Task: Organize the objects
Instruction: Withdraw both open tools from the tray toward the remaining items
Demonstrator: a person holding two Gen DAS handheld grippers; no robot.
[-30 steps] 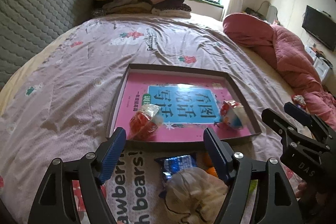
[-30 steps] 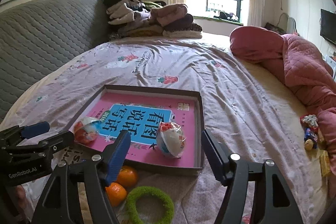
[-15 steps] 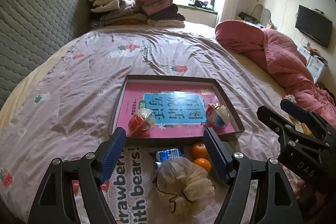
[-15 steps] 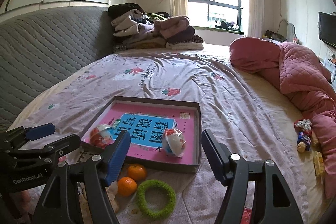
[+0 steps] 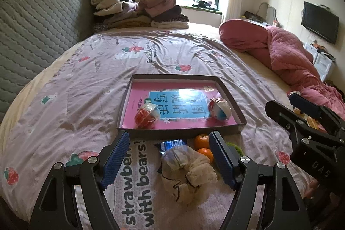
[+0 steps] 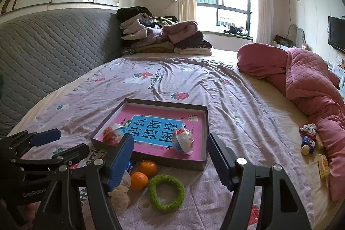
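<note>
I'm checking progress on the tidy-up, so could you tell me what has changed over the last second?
Both open, empty claws, left claw and right claw, have pulled back and up from the shallow brown cardboard tray, which now looks farther off. Nothing was grasped or released. The two foil-wrapped eggs stay inside it.

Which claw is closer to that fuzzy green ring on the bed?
The right claw: the green ring lies just below its open jaws. The left claw hangs over the crumpled cloth pouch, ring beside its right finger.
</note>
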